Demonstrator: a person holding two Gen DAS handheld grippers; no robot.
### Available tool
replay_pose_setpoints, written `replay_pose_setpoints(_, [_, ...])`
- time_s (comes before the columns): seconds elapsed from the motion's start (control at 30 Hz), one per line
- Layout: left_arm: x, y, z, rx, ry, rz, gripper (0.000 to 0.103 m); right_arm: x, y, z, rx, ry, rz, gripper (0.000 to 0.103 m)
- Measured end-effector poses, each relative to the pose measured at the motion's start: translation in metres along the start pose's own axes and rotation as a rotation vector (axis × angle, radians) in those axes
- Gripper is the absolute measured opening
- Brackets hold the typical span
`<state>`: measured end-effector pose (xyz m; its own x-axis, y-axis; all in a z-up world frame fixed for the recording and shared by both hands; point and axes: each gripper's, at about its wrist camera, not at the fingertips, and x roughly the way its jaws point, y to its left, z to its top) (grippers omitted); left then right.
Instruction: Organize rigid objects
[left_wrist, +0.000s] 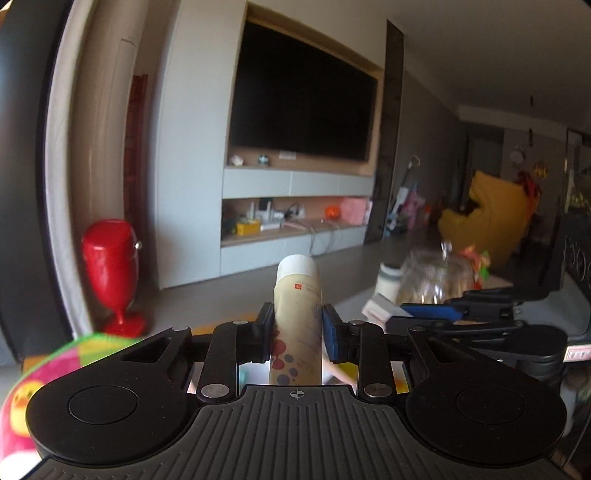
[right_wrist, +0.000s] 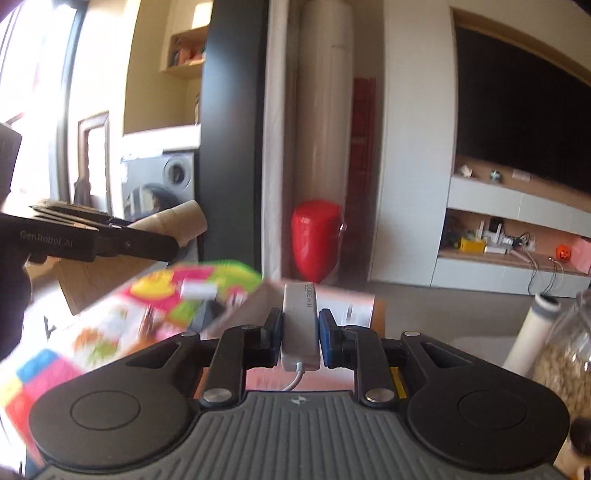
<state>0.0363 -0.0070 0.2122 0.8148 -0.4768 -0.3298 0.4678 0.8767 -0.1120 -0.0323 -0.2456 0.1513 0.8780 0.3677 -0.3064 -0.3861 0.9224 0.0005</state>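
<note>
Living-room wall with a dark television (left_wrist: 303, 99) fills the far background. Left gripper (left_wrist: 297, 332) is clamped narrowly around a cream bottle (left_wrist: 297, 317), raised upright. Right gripper (right_wrist: 300, 334) pinches a white power adapter (right_wrist: 300, 328), its cable trailing near.

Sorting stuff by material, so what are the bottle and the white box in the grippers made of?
Bottle: probably plastic, cream with a soft sheen, printed coloured dots, white cap. White box: likely hard matte plastic, with moulded edges, printed lettering and a white cable.
</note>
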Motion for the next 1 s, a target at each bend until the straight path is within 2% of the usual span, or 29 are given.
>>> replay_pose_setpoints(0.07, [0.029,0.016,0.015,-0.057,0.009,-0.025,0.032,0.026,-0.012,0.033,0.048,-0.03,-0.024,0.022])
replay_pose_setpoints(0.17, [0.061,0.038,0.006,-0.133,0.025,-0.008,0.032,0.067,-0.028,0.058,0.077,0.024,-0.032,0.043])
replay_pose_setpoints(0.23, [0.068,0.055,-0.014,-0.173,0.043,-0.001,0.032,0.077,-0.036,0.053,0.096,0.039,-0.074,0.049])
replay_pose_setpoints(0.33, [0.071,0.086,-0.05,-0.241,0.088,0.02,0.031,0.074,-0.042,0.022,0.09,0.056,-0.112,0.059])
replay_pose_setpoints(0.4, [0.074,0.107,-0.079,-0.287,0.146,0.058,0.031,0.071,-0.043,-0.004,0.087,0.094,-0.116,0.06])
replay_pose_setpoints(0.5, [0.077,0.133,-0.12,-0.351,0.221,0.118,0.031,0.075,-0.033,-0.041,0.058,0.18,-0.076,0.06])
replay_pose_setpoints(0.67, [0.079,0.166,-0.153,-0.398,0.23,0.202,0.031,0.087,0.013,-0.082,-0.08,0.265,-0.035,0.06])
replay_pose_setpoints(0.87, [0.067,0.182,-0.157,-0.471,0.147,0.21,0.031,0.097,0.06,-0.088,-0.116,0.29,0.085,0.06])
replay_pose_setpoints(1.0, [0.046,0.17,-0.162,-0.439,0.144,0.281,0.031,0.108,0.073,-0.064,-0.107,0.284,0.142,0.06])
